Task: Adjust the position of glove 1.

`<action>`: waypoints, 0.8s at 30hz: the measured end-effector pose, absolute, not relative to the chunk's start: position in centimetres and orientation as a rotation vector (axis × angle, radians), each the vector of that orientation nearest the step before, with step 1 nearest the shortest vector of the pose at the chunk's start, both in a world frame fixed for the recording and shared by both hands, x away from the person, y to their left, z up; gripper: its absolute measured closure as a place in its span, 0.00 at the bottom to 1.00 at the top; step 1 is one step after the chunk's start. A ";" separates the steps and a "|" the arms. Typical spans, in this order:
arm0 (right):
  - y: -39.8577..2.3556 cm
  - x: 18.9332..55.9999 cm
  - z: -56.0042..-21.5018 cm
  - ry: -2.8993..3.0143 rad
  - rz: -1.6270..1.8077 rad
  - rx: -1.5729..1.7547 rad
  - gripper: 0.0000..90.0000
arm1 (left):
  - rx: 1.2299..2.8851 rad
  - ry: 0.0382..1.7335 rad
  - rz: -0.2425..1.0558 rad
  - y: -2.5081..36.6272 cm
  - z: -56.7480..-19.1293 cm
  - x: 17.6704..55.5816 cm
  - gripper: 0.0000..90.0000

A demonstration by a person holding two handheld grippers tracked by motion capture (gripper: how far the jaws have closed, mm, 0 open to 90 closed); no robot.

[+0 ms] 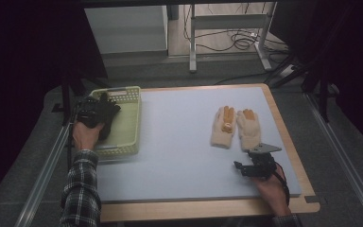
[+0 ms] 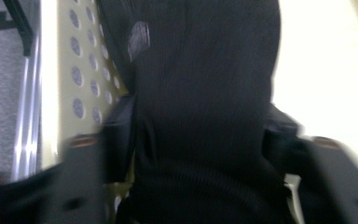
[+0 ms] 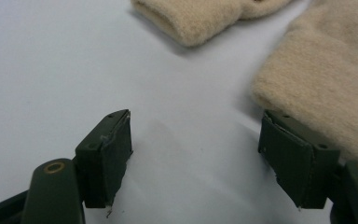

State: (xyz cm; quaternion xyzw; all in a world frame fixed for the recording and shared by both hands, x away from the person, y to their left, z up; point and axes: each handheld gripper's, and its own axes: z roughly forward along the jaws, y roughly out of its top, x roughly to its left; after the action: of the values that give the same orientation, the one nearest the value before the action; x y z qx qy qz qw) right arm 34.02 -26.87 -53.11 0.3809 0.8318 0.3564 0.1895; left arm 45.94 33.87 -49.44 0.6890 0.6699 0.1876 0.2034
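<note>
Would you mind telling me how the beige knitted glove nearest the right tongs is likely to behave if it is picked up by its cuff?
The beige glove looks soft and fuzzy, so it would probably droop limply. It lies flat, so it seems light and unlikely to roll. Its woolly cuff should grip well between the right tongs.

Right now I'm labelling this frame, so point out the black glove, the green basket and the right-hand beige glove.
black glove (image 1: 108, 113), high view, on its dark knit body.
green basket (image 1: 128, 124), high view, on its bare floor.
right-hand beige glove (image 1: 249, 130), high view, on its palm.
</note>
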 end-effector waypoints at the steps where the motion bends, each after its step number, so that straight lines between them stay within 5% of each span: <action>1: -26.9 34.0 -53.1 2.338 1.002 1.071 0.28 | 1.918 1.870 0.524 33.8 -49.4 45.9 0.33; 3: -26.9 34.0 -53.1 2.338 1.002 1.070 0.28 | 1.913 1.869 0.535 33.6 -49.2 45.9 0.21; 9: -26.9 34.0 -53.1 2.338 1.002 1.070 0.28 | 1.906 1.826 0.516 33.5 -48.6 45.4 0.08; 24: -26.9 34.0 -53.1 2.337 1.003 1.069 0.28 | 1.868 1.643 0.551 33.1 -47.2 42.7 0.01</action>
State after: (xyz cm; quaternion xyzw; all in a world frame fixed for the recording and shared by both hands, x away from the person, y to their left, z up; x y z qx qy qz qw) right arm 34.01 -26.85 -53.13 0.3806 0.8316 0.3568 0.1905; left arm 42.73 33.13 -47.24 0.7010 0.6166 0.2070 0.2926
